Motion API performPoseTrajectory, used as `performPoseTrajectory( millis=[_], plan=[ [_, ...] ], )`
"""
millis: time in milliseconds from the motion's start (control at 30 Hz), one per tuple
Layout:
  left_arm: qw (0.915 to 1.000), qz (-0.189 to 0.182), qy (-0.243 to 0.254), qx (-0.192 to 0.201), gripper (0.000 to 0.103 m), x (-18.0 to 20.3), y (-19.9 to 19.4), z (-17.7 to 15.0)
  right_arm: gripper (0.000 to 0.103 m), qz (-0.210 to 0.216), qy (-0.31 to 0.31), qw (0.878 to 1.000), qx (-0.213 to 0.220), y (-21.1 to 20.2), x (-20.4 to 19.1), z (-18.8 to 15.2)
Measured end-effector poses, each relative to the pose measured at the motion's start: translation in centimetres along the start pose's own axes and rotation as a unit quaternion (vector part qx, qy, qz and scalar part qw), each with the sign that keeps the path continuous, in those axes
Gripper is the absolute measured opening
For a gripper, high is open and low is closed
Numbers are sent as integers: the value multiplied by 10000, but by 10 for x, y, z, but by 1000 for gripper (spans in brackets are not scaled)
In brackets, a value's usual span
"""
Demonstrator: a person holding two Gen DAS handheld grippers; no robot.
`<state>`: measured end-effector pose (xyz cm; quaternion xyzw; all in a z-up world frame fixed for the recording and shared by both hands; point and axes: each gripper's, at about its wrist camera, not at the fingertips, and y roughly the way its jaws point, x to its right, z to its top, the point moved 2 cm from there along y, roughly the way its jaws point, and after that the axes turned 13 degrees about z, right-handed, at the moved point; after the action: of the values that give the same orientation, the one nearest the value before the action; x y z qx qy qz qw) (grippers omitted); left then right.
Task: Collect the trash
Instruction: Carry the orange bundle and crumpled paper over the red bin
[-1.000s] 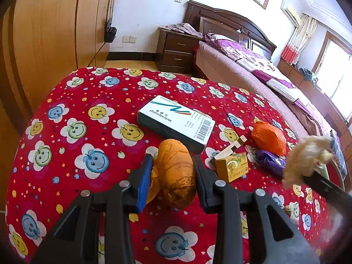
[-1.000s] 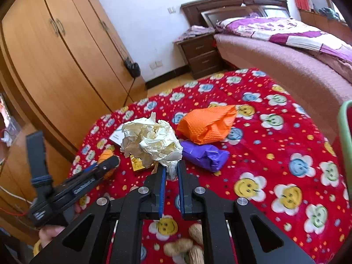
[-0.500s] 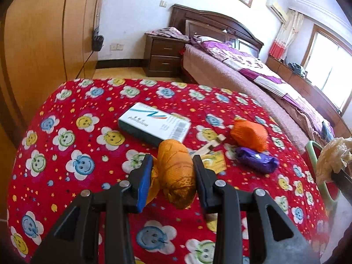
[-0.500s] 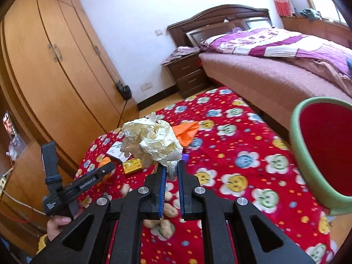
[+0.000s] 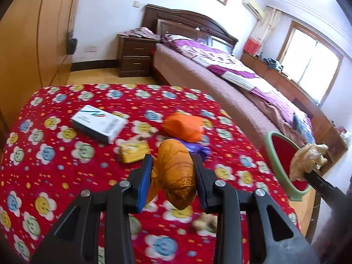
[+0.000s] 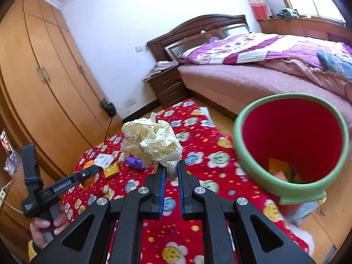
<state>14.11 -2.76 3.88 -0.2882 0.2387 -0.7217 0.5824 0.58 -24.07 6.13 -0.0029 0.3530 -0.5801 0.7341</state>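
Gripping crumpled paper [image 6: 151,145], right claw [image 6: 171,171] beside red bin [image 6: 259,160] with scraps [image 6: 283,171]; left claw [image 5: 173,169] clamping orange wad [image 5: 176,171].

A white rectangular cardboard box [image 5: 99,123] lay on the red flower-printed tablecloth [image 5: 55,176], with a small yellow carton [image 5: 134,151] to its right and an orange mesh bundle [image 5: 182,126] further right. Off the cloth's right edge stood a green-rimmed red plastic bin [image 6: 292,145], scraps inside. Behind, a dark wooden nightstand [image 5: 134,57] sat left of the purple-quilted bed [image 5: 231,74].
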Motion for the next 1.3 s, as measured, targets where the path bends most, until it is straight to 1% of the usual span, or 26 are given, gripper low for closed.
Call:
performPoseTrajectory(
  millis=[333, 533, 833, 1067, 1300],
  plan=[
    [9985, -430, 323, -46, 37, 64, -15, -9, 10, -212, 294, 9988, 338, -39, 33, 0],
    [9973, -548, 475, -67, 37, 95, -17, -11, 10, -386, 435, 9965, 605, -58, 52, 3],
    [9945, -683, 789, -103, 37, 139, -16, -16, 10, -732, 502, 9924, 852, -83, 81, 1],
    [9892, -742, 1259, -135, 37, 177, -9, -19, 10, -935, 682, 9888, 941, -91, 105, 0],
    [9822, -951, 1608, -198, 37, 216, 0, -23, 10, -1126, 820, 9845, 1068, -102, 123, -3]
  ],
)
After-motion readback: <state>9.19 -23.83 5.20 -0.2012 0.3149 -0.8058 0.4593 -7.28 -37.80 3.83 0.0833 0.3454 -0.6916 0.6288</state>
